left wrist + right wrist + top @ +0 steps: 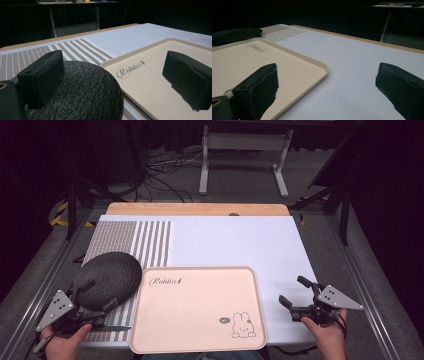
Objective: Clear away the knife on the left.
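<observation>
A round black textured plate lies on the striped left part of the mat, touching the left side of a beige tray printed with "Rabbit" and a bunny. My left gripper is open at the plate's near edge. In the left gripper view, one jaw hangs over the plate and the other over the tray, with nothing pinched in the left gripper. My right gripper stands open over the white mat right of the tray. The right gripper view shows its empty gap, the tray and the plate.
A white mat with a striped patch covers the wooden table. Metal rails run along both sides. Beyond the far edge stand a white desk frame and loose cables on the floor.
</observation>
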Available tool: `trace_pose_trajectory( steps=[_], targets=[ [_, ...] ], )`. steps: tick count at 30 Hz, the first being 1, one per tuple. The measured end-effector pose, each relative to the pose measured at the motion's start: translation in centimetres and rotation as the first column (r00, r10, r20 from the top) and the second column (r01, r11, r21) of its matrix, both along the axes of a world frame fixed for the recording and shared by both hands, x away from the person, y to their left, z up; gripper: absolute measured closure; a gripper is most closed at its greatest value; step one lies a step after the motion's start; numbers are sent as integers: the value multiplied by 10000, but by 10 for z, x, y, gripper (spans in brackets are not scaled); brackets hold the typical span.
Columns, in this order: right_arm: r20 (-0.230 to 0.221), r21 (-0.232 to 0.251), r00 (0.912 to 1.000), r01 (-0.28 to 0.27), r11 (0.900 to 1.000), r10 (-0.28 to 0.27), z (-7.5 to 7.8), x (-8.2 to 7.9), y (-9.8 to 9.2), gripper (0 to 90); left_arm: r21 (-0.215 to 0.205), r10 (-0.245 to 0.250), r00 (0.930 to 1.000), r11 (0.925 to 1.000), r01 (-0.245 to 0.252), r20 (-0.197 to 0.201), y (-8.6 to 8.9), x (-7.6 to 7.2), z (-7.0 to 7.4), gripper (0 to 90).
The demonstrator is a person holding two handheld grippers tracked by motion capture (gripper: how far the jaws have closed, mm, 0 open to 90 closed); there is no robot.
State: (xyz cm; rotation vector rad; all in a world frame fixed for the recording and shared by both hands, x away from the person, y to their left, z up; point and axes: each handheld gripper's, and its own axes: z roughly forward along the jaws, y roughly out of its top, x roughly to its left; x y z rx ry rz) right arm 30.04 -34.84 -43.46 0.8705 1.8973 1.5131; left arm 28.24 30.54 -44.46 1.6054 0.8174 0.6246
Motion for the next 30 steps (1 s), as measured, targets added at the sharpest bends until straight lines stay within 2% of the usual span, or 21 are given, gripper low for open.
trace_pose_trajectory(
  steps=[9, 12, 14, 16, 20, 21, 22, 23, 26, 28, 30],
  targets=[
    [-10, 63, 9999, -108, 9999, 108, -1, -1, 2, 54, 302, -192, 9995, 9993, 199, -240, -1, 0, 5, 62],
    [-40, 70, 9999, -103, 9999, 103, -1, -1, 2, 54, 368, -411, 9984, 9984, 426, -394, -3, 0, 6, 62],
    [-41, 58, 9999, -103, 9999, 103, -1, -1, 2, 54, 631, -532, 9970, 9964, 567, -557, -4, 1, 8, 66],
    [-17, 74, 10000, -96, 9999, 96, 0, -1, 2, 54, 675, -562, 9966, 9959, 602, -603, -5, 1, 9, 72],
    [-21, 102, 9999, -118, 9999, 119, 0, -1, 2, 48, 951, -775, 9909, 9916, 881, -1103, -4, 4, 14, 80],
    [-50, 133, 9999, -141, 9998, 142, 0, -1, 2, 46, 1193, -992, 9863, 9862, 1151, -1316, -4, 7, 17, 82],
    [-50, 133, 9999, -141, 9998, 142, 0, -1, 2, 46, 1193, -992, 9863, 9862, 1151, -1316, -4, 7, 17, 93],
    [-67, 138, 9998, -160, 9998, 161, 0, -1, 2, 46, 1390, -1143, 9830, 9811, 1343, -1435, -4, 8, 19, 93],
    [-75, 118, 9997, -213, 9997, 214, 0, 0, 2, 45, 2171, -1523, 9697, 9569, 1931, -1911, -7, 11, 25, 112],
    [-122, 124, 9996, -241, 9996, 242, -1, 0, 3, 46, 2502, -1653, 9642, 9439, 2157, -2075, -8, 13, 27, 119],
    [-136, 86, 9996, -265, 9996, 266, -1, 1, 3, 46, 2798, -1804, 9555, 9286, 2437, -2334, -9, 14, 30, 121]
  ],
)
